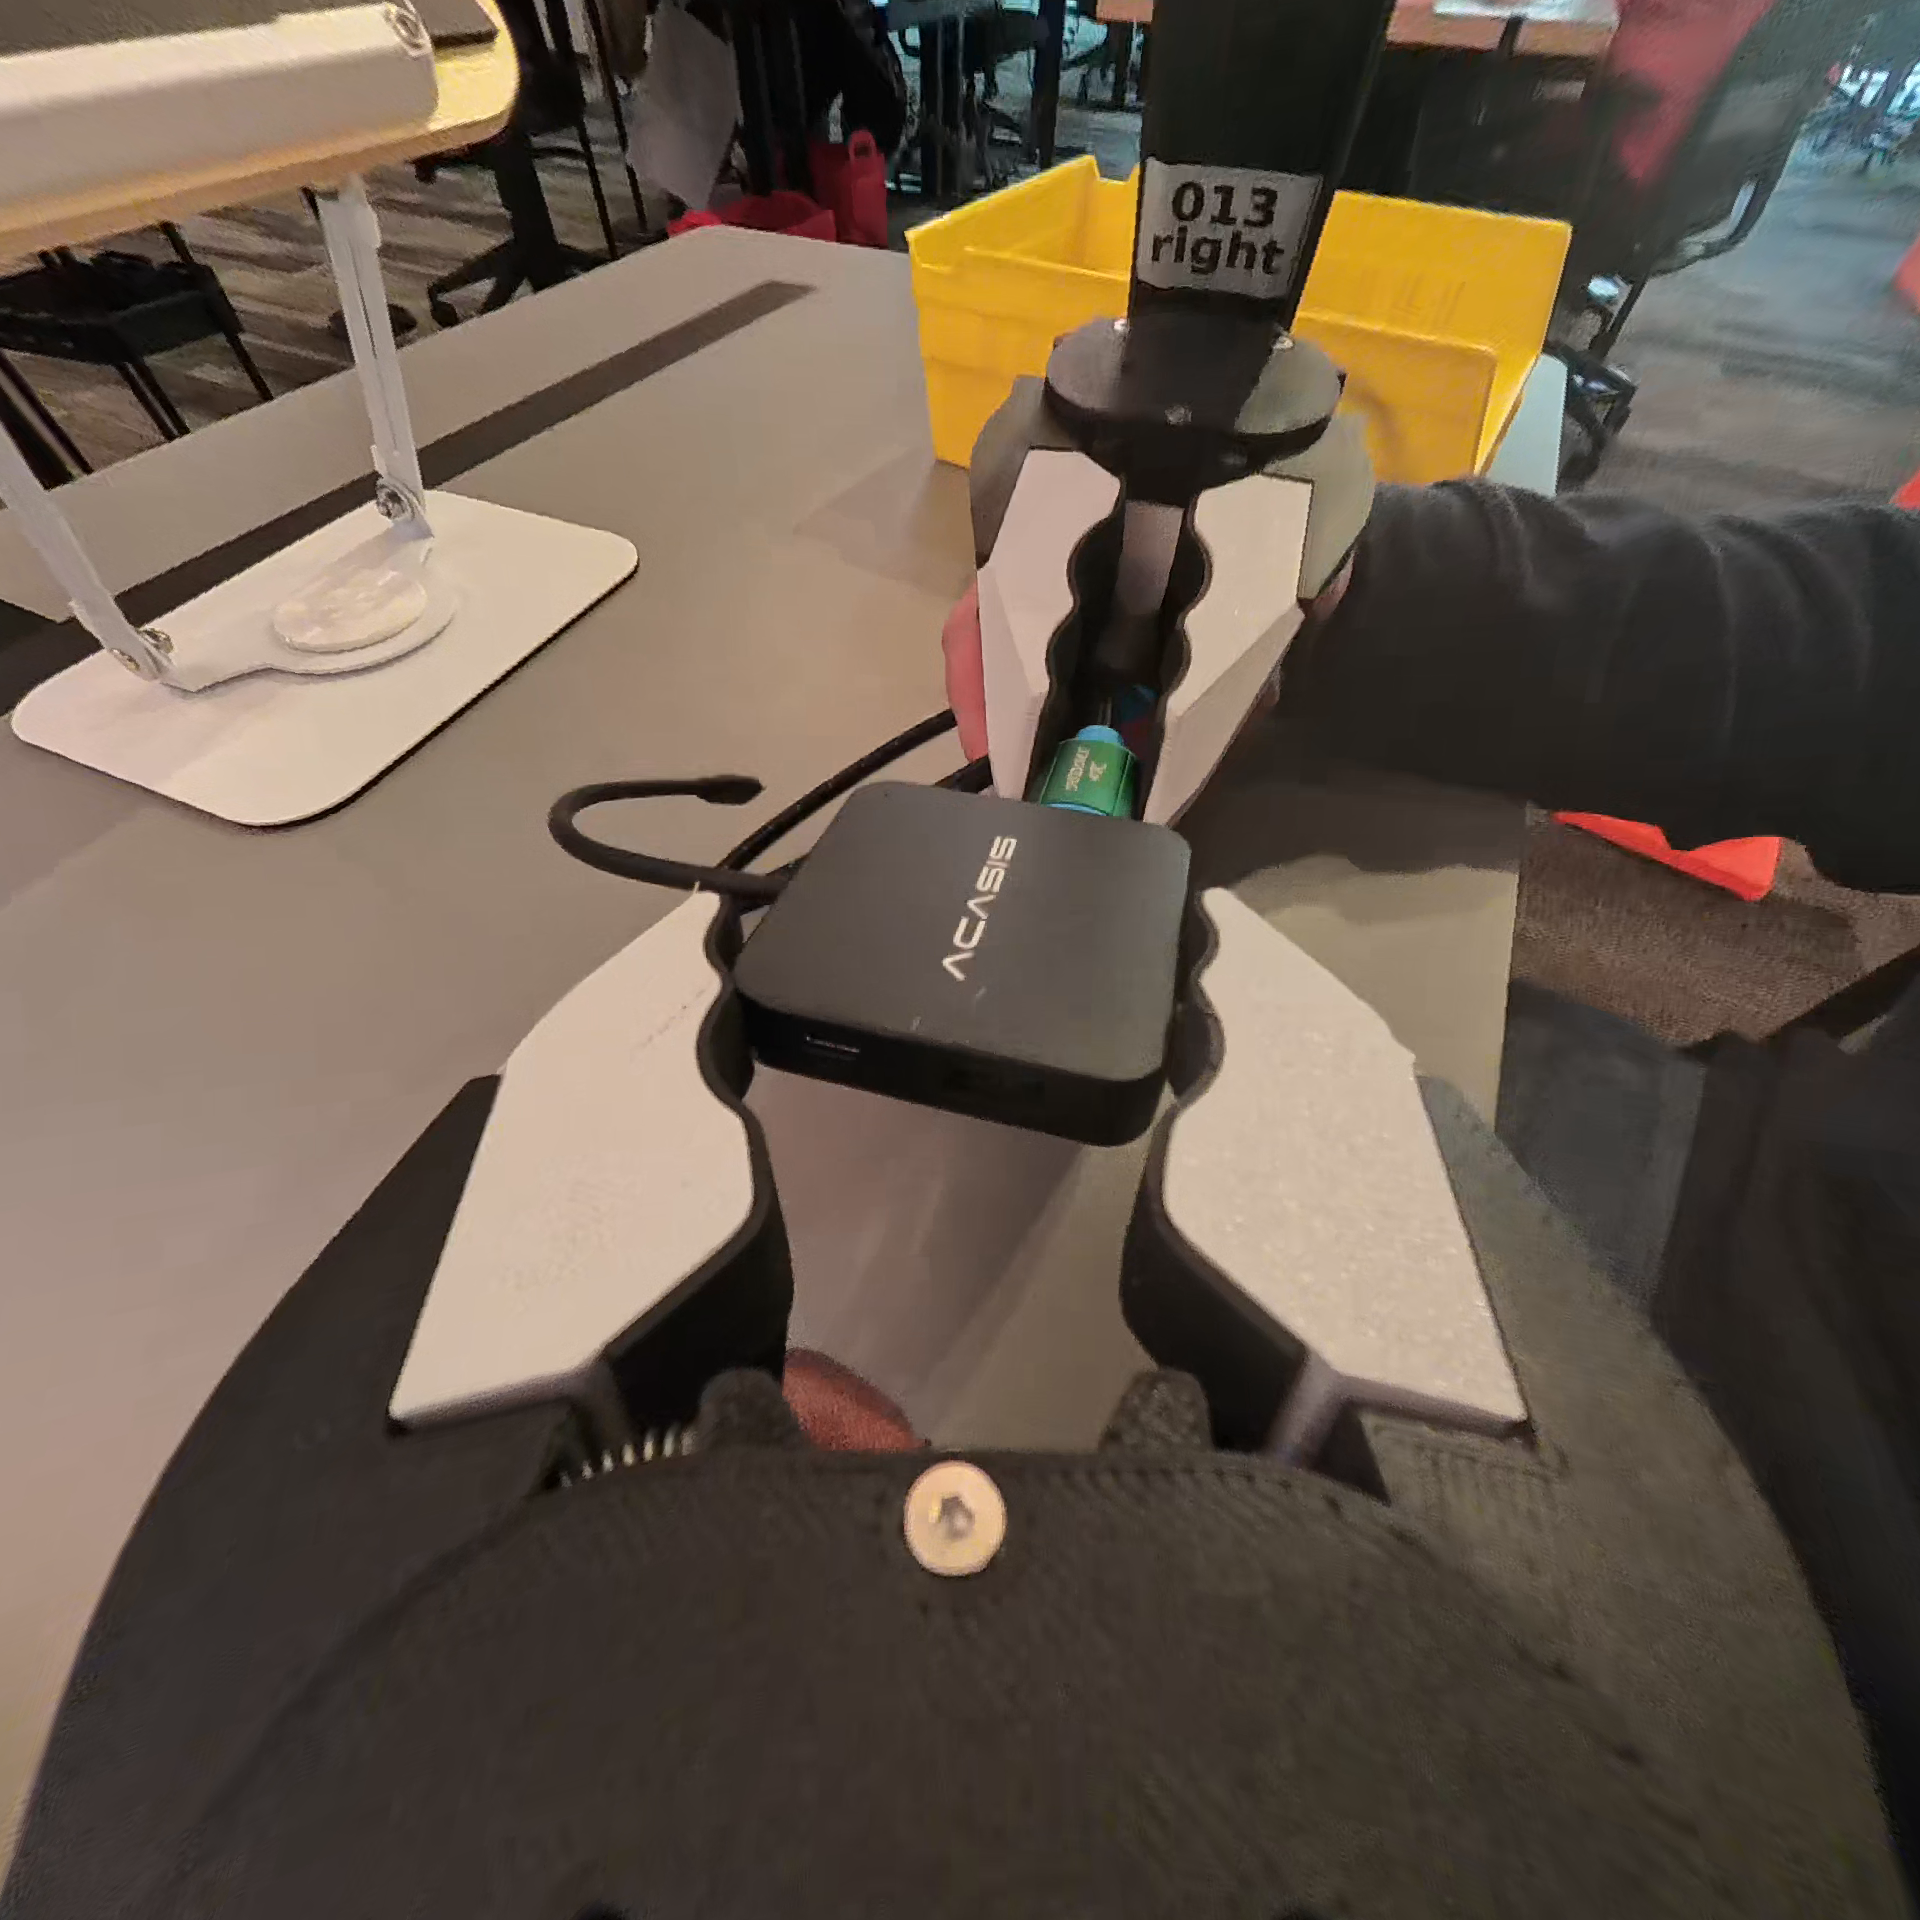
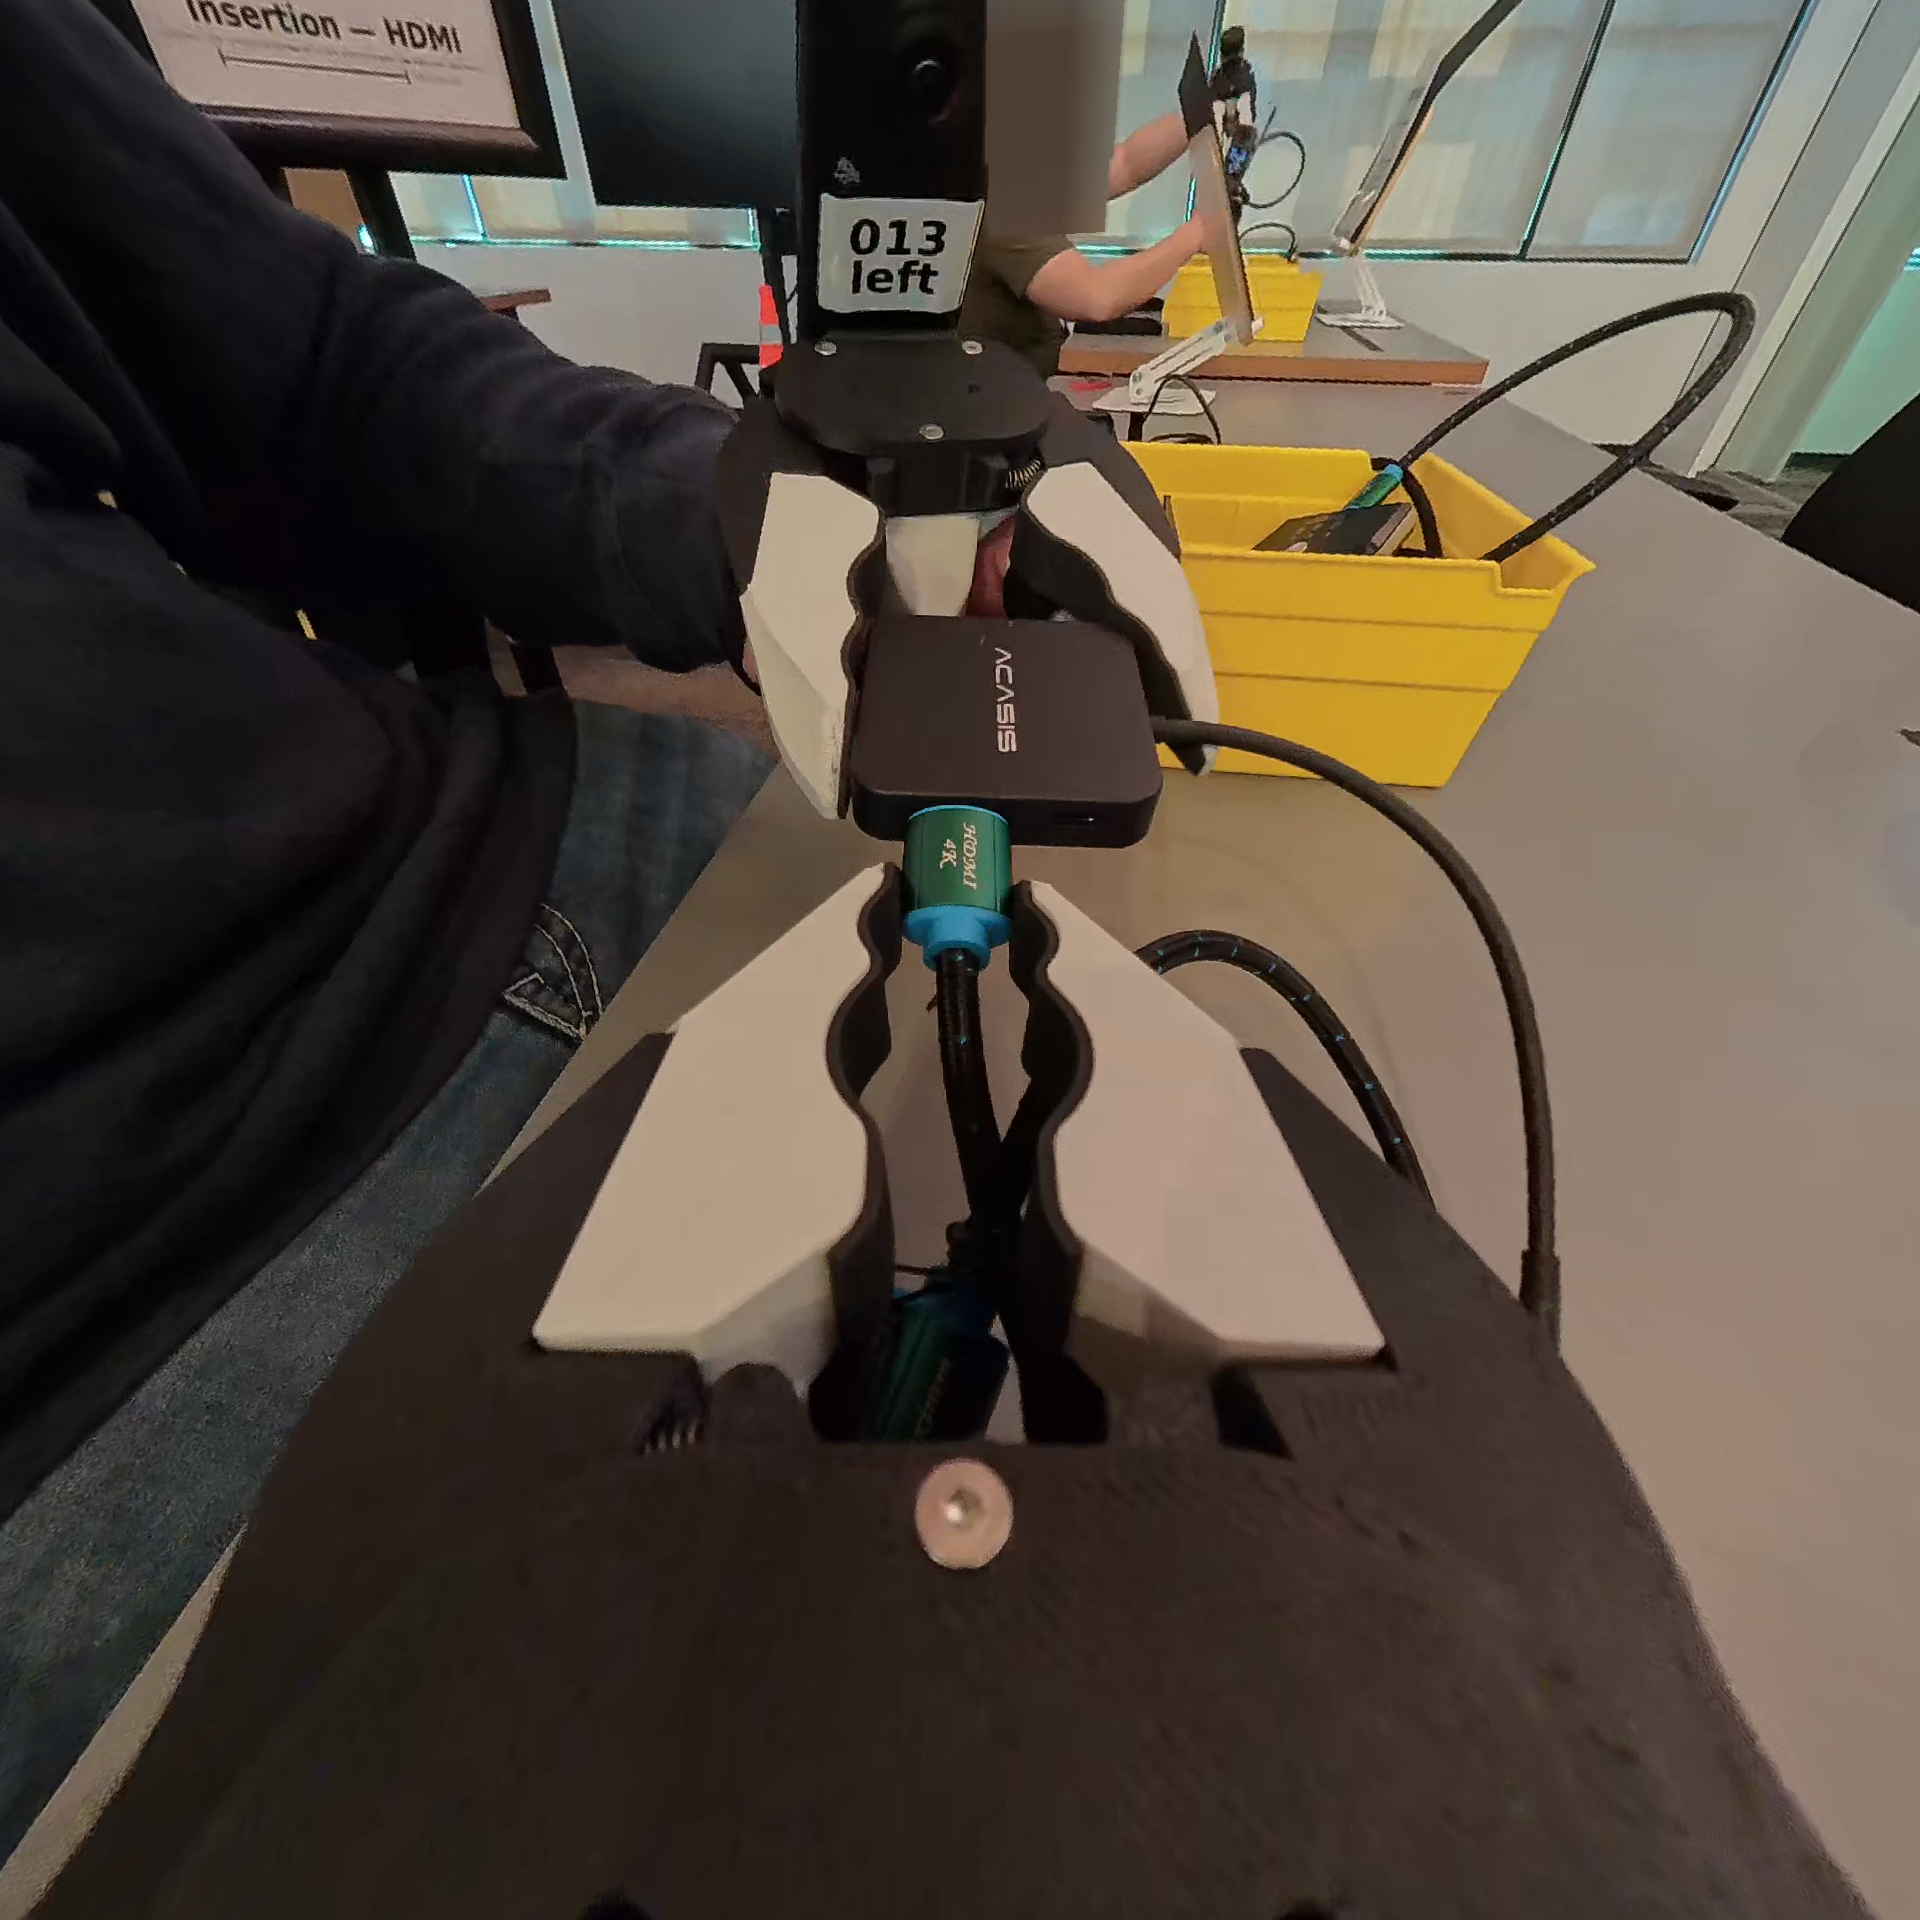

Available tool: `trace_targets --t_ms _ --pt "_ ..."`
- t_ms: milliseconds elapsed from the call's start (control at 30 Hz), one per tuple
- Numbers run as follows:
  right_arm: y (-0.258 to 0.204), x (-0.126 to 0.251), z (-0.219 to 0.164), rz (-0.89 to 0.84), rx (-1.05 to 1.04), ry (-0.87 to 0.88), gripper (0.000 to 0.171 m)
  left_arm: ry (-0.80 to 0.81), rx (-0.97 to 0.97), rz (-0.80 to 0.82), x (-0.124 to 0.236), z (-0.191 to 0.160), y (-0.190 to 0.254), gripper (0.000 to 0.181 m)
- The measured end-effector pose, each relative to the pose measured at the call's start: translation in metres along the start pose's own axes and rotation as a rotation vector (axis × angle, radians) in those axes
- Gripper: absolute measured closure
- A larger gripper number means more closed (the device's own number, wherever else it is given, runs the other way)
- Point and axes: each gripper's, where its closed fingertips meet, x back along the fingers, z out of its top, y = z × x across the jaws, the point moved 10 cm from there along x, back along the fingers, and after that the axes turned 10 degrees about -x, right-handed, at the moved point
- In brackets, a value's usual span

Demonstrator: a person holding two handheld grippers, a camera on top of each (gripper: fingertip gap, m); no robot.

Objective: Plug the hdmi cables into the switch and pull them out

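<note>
Fingers (image 1: 623, 1049) of the left gripper (image 1: 961, 997) squeeze the black switch (image 1: 966, 935) from both sides in the middle of the left wrist view. The switch sits flat between them, up off the grey table (image 1: 312, 1039).

Just above the switch in that view, the right gripper (image 1: 1086, 800) comes down from the top of the frame. Its jaws are nearly shut on the green plug (image 1: 1081, 777) of an hdmi cable (image 2: 961, 1039). The plug touches the far edge of the switch.

In the right wrist view, the plug (image 2: 951, 868) sits in the middle of the frame, and its front end is in the side of the switch (image 2: 997, 727). The right gripper (image 2: 956, 920) pinches the plug at its blue collar. The black cable runs back down between the fingers toward the bottom of the frame.

A second black cable (image 2: 1455, 883) comes out of the right side of the switch and bends down the right part of that frame.

A yellow bin (image 2: 1351, 644) stands on the table at the right of that view, behind the switch. It also shows at the top of the left wrist view (image 1: 1039, 312). A white stand (image 1: 312, 665) sits on the table at the upper left of the left wrist view. A dark sleeve (image 1: 1610, 665) reaches in from the right edge there.
</note>
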Motion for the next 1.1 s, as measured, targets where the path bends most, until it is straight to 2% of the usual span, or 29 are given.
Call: trace_targets --t_ms 333,600,900,1033,1100 --pt "0.001 0.002 0.004 0.005 -0.028 0.083 0.153 0.082 0.034 0.030 0.002 0.001 0.000 0.104" --pt "0.000 0.003 0.001 0.015 0.003 0.057 0.153 0.117 0.077 0.000 -0.001 -0.006 0.000 0.104" --pt "0.004 0.009 -0.005 0.096 -0.026 0.094 0.153 0.092 0.018 0.014 -0.003 0.000 0.007 0.104" --pt "0.021 0.050 0.000 0.006 -0.069 0.249 0.153 0.146 0.028 0.131 0.029 0.013 -0.016 0.104" --pt "0.022 0.049 -0.003 -0.026 -0.063 0.218 0.153 0.143 -0.017 0.159 0.038 0.023 -0.020 0.104"
